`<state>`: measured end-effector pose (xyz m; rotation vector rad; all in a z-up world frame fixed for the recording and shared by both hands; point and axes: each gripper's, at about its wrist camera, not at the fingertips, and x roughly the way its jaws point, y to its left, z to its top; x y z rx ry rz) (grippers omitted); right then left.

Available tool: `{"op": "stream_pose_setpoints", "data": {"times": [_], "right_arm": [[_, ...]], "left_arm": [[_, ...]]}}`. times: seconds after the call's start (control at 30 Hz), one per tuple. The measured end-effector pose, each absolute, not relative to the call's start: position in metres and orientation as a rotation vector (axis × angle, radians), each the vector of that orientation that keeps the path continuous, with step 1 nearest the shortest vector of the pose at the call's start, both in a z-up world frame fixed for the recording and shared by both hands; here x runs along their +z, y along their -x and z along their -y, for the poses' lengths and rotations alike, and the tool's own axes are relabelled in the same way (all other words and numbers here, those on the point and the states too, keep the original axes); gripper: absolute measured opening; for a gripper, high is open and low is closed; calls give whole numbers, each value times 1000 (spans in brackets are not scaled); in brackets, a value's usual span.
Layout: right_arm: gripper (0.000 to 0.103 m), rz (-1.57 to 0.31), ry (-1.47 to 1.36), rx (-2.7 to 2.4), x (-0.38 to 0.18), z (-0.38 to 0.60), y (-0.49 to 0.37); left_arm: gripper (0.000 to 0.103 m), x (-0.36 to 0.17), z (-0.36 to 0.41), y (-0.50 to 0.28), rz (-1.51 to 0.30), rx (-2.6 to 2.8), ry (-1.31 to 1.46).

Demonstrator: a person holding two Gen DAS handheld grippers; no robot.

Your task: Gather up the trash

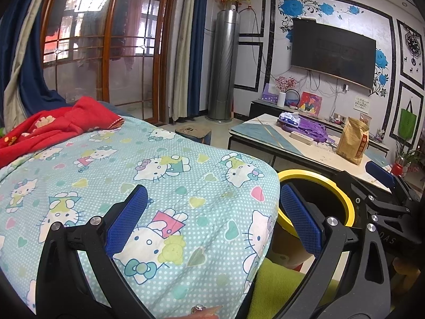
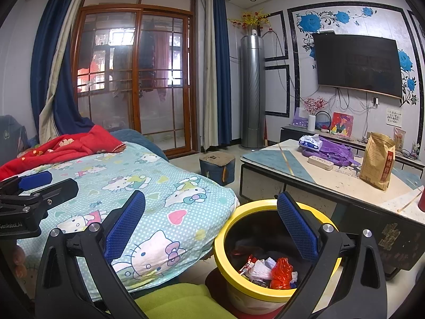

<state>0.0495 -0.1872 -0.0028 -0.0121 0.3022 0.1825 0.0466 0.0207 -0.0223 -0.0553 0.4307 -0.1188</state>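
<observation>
Showing only rightward: binned wrappers [image 2: 268,268]

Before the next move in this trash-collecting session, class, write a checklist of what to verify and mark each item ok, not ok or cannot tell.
1. Left gripper open and empty: ok, only the cartoon-cat quilt shows between its fingers.
2. Right gripper open and empty: ok.
3. Yellow-rimmed bin within reach: ok, it stands right below the right gripper.
4. Bin has room: ok, wrappers cover only the bottom.
5. Trash left on the quilt: cannot tell, none visible in either view.
6. Items on the coffee table are trash: cannot tell.
</observation>
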Motion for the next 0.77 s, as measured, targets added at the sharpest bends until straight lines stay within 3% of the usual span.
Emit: {"op": "stream_pose_setpoints", "data": {"times": [0.47,0.63,0.77], "right_arm": [[97,-283,-26,208,19,180,-60],[97,-326,46,463,41,84,-81],[97,-540,153,809,36,-64,-86]], "left_arm": [[92,-38,-44,-64,-592,-89,174],[92,-32,-146,-48,-631,156,323],[92,-36,-275,6,-638,611,319]]}}
